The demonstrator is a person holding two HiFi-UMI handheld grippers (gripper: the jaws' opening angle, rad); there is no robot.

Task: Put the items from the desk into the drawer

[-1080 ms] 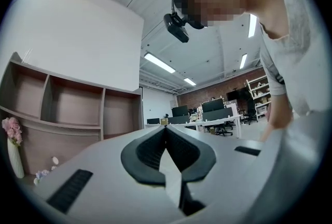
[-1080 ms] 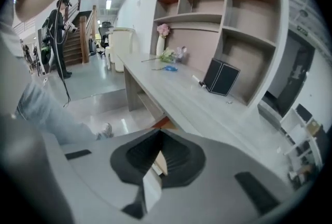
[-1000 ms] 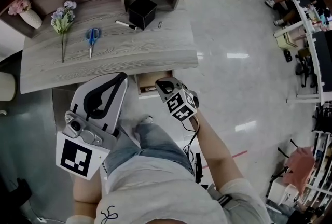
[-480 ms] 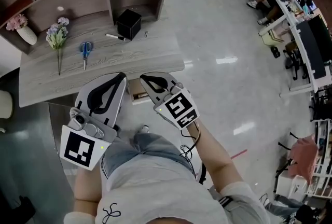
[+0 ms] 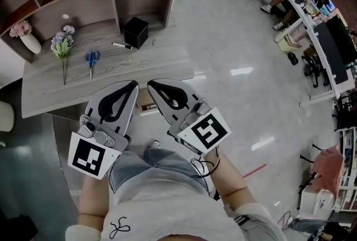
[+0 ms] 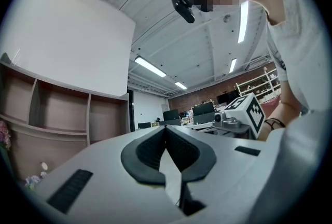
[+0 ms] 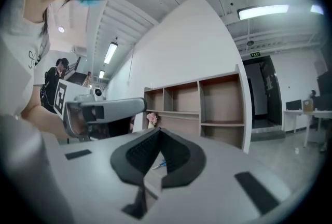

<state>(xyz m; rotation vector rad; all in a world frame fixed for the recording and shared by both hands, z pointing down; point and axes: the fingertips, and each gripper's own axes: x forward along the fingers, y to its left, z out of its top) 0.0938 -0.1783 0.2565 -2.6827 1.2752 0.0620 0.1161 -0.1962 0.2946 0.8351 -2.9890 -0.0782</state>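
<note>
- Pulling back from the drawer (image 5: 146, 107), the right hand-held gripper (image 5: 152, 85) now rides higher and nearer the body than a second ago, level with the left hand-held gripper (image 5: 133, 85).
- Both are clenched, jaw tips meeting on nothing.
- The drawer peeks out under the table's (image 5: 167, 64) near edge.
- The scissors (image 5: 91, 62) lie on the table, long axis across its depth, blue handles toward the shelves, blades toward the person.
- The marker (image 5: 121, 45) lies roughly along the table, just beside the black box (image 5: 135, 32).
</note>
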